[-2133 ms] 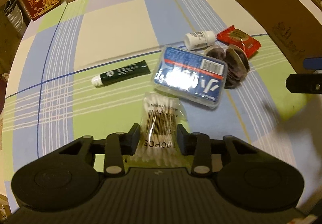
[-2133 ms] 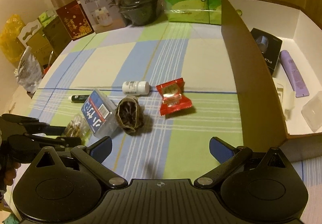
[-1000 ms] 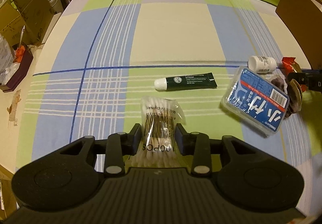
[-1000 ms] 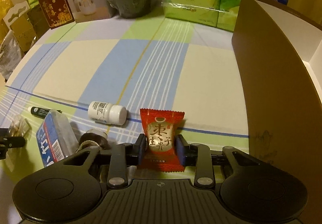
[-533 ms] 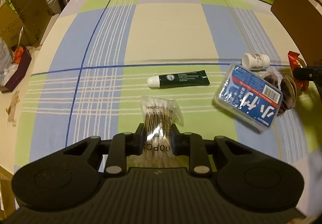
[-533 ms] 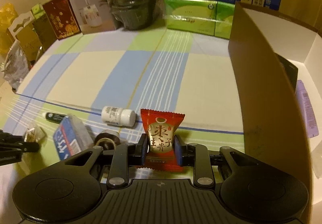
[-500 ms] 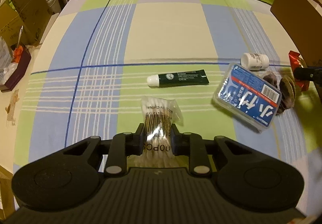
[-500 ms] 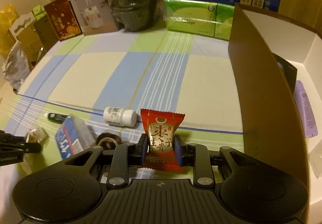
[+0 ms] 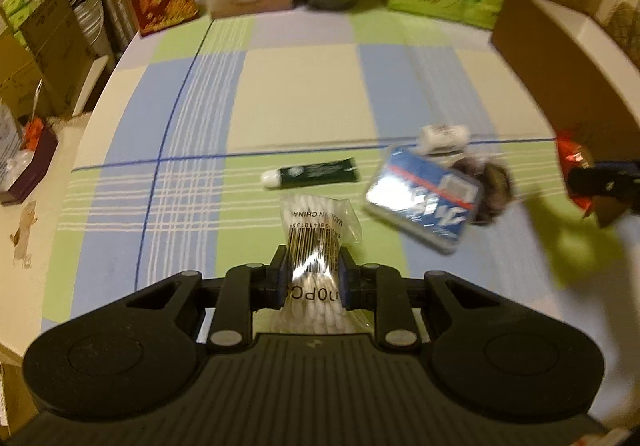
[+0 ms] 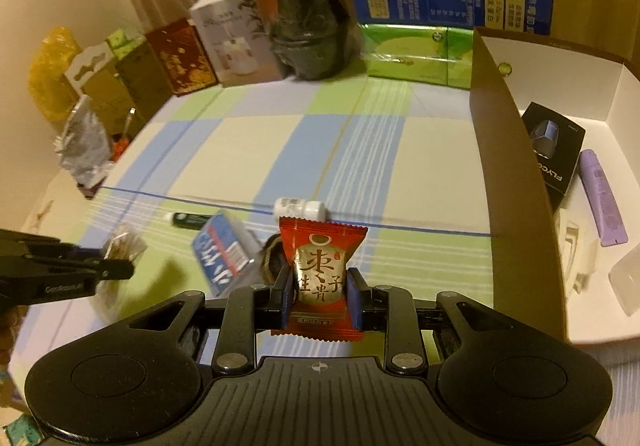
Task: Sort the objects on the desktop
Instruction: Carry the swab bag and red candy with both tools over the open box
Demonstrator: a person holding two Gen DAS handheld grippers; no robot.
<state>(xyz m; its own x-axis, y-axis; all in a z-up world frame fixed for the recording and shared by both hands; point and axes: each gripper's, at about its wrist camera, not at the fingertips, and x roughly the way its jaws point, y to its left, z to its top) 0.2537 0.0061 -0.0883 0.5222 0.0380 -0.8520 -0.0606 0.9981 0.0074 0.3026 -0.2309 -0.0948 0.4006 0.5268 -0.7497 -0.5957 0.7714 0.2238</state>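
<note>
Lower centre of each view: left gripper (image 9: pixel 311 280) clamps the cotton swab bag (image 9: pixel 317 242); right gripper (image 10: pixel 322 302) clamps the red candy packet (image 10: pixel 321 272), both lifted clear of the worktop (image 10: pixel 248 149). Right of frame: open box (image 10: pixel 516 181); carry high enough to clear its wall before releasing.

Table (image 9: pixel 304 93) with checked blue/green/cream cloth. Lying on it, mid-right: green tube (image 9: pixel 310 173), blue case (image 9: pixel 420 199) at its 3 o'clock, white bottle (image 9: pixel 444 133) at the case's 12, dark round thing (image 9: pixel 490 185) touching the case's right edge. Cardboard box (image 10: pixel 516 181) at far right; cartons (image 10: pixel 416 59) along 12 o'clock edge.
</note>
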